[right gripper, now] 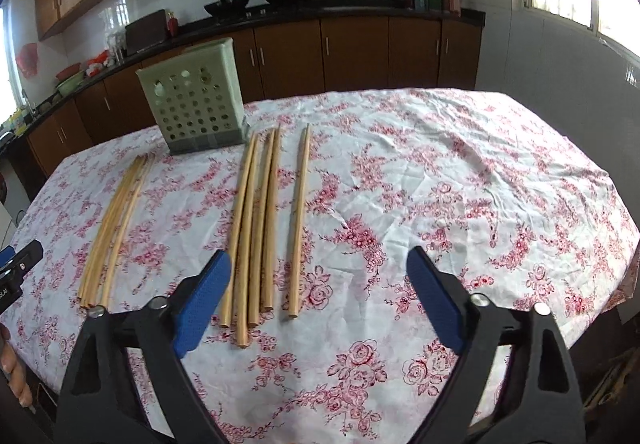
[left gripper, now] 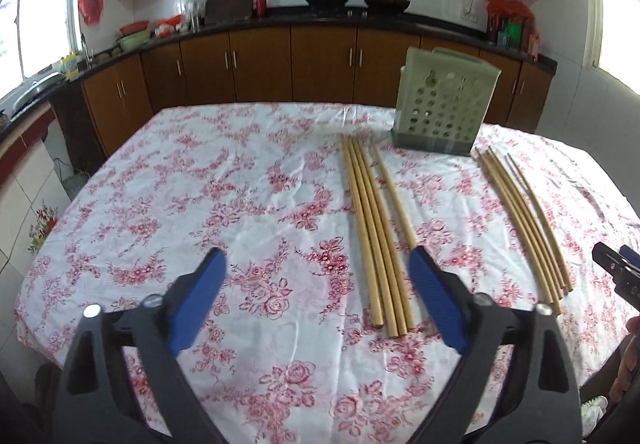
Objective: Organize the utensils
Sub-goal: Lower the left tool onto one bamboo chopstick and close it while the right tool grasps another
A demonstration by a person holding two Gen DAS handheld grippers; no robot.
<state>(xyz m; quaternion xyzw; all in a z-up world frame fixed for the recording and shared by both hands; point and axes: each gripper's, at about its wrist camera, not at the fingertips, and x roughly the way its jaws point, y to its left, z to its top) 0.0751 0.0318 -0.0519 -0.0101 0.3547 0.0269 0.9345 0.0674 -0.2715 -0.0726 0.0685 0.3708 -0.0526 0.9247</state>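
Plainly both claws, left claw (left gripper: 318, 264) and right claw (right gripper: 319, 264), gape released above unlabelled chopsticks (right gripper: 256, 228).

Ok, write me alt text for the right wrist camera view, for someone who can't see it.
Open blue-padded black gripper, holding nothing, hovers over a table in a pink floral cloth. Ahead lie five long wooden chopsticks, with another bundle of chopsticks to the left. A pale green perforated plastic holder stands behind them, before brown kitchen cabinets.
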